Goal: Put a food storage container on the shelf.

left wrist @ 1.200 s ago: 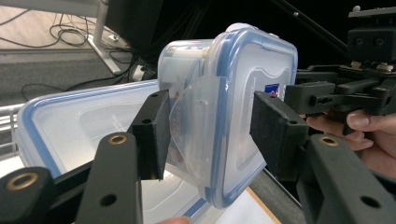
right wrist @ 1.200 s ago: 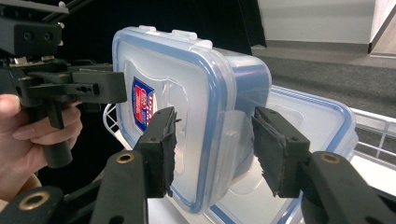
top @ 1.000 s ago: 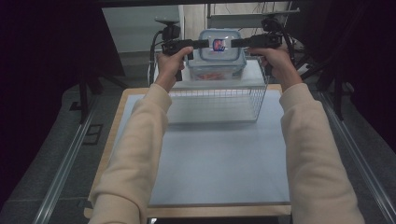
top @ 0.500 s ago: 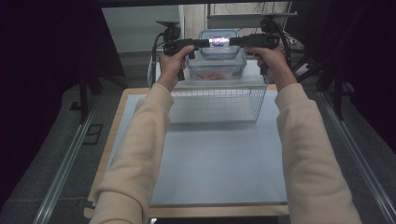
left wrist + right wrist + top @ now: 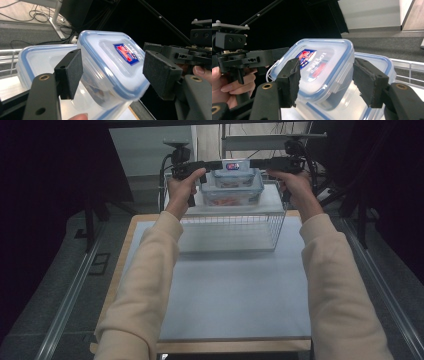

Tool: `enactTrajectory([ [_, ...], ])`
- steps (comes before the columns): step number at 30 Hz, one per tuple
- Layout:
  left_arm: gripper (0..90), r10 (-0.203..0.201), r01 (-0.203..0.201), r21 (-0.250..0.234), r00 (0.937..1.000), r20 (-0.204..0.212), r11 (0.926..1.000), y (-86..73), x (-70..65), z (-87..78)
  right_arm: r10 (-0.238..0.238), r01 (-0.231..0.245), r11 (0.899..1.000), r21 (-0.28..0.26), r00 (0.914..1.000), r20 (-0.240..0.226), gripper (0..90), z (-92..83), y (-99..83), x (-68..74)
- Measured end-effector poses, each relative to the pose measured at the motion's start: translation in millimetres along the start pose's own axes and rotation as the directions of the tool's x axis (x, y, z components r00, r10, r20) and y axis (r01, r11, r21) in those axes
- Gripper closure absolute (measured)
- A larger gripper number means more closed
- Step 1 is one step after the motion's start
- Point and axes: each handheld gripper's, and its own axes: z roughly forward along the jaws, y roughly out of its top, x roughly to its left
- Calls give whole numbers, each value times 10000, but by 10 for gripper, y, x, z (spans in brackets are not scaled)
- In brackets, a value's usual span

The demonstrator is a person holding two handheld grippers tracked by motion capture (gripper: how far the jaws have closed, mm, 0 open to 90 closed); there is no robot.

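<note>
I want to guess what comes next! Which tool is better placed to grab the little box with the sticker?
Probably the right tool: the little box sits between its jaws, both close to its sides. On the left tool, one pad stands clear of the box.

Dim surroundings going black behind both tools; soft overhead light falling evenly on table [image 5: 235, 290]; glare glinting off lid [image 5: 117, 62] between pads; near pads blurring slightly.

Both arms reach straight forward, sleeves cream, each hand gripping its tool at the far end. The left gripper [image 5: 207, 166] and right gripper [image 5: 260, 165] point inward toward each other, jaws parted wide.
</note>
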Motion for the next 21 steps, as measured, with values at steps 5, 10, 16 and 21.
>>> enactTrajectory([
  [5,365,286,-292,-165,9989,-364,9994,-90,-29,-120,-180,182,9998,-85,9996,231,395,-107,-77,36],
  [10,602,687,-701,-271,9964,-495,9972,-275,-56,-205,-141,140,9999,22,9994,306,391,-170,-202,34],
  [16,809,1124,-1123,53,9929,-380,9937,-419,-90,-185,-121,117,9999,97,9993,359,388,-214,-290,26],
  [21,894,1413,-1402,538,9898,-160,9887,-457,-128,-77,-61,59,9999,83,9994,355,389,-248,-336,1],
])
